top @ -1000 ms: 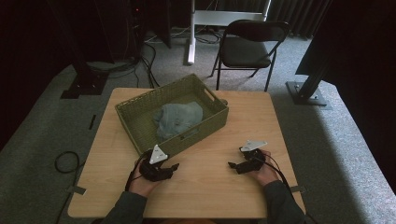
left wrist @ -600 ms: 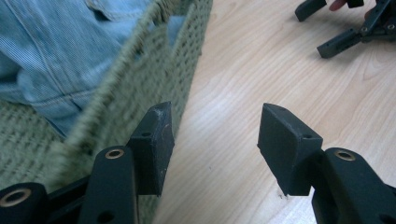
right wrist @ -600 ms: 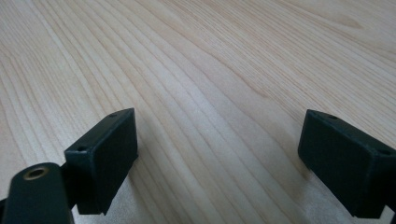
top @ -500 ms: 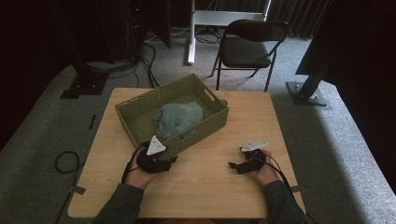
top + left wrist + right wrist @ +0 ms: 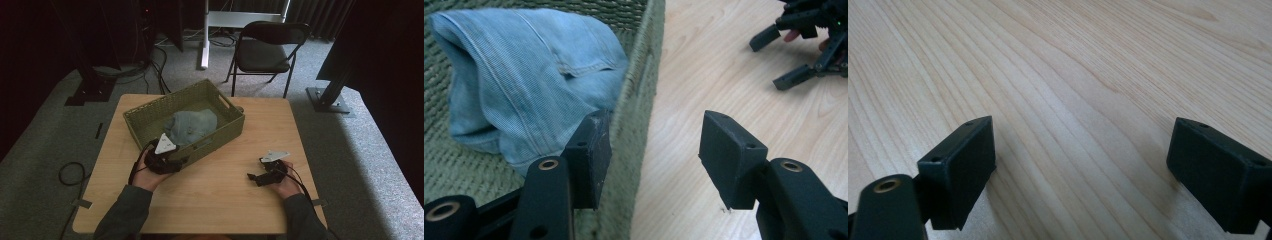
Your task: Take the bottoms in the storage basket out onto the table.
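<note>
Denim jeans [image 5: 524, 85] in basket [image 5: 636, 115], beyond left tool [image 5: 654, 155]

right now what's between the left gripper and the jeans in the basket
The basket's near wall: in the left gripper view, the left gripper straddles it, open, jeans just beyond.

A folded blue denim garment [image 5: 191, 126] lies in the green woven basket [image 5: 145, 131] at frame centre-left on the light wooden table [image 5: 220, 200]; a black folding chair [image 5: 265, 52] stands behind, upper centre.
</note>
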### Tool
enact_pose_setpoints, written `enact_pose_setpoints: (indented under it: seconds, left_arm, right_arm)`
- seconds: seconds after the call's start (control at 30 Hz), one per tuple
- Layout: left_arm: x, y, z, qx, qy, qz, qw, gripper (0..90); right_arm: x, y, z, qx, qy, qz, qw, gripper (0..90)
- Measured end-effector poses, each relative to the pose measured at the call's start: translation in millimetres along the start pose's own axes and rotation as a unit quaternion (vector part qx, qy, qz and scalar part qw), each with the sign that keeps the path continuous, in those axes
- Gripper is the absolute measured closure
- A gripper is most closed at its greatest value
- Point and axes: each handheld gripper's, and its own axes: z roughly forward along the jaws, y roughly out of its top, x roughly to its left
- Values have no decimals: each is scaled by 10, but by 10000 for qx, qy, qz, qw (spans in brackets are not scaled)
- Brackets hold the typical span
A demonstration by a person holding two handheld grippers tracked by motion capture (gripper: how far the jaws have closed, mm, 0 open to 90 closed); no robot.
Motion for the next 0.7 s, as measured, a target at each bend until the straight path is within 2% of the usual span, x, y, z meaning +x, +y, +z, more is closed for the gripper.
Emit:
enact_pose_setpoints:
  seconds: [0.27,0.7]
  left_arm:
    - [148,103,10,-92,260,124,9995,461]
    - [331,203,36,-146,400,131,9990,461]
  right_arm:
    - [-27,-18,-18,-7,-15,23,10000,118]
    - [-57,-47,-48,-9,25,-9,10000,118]
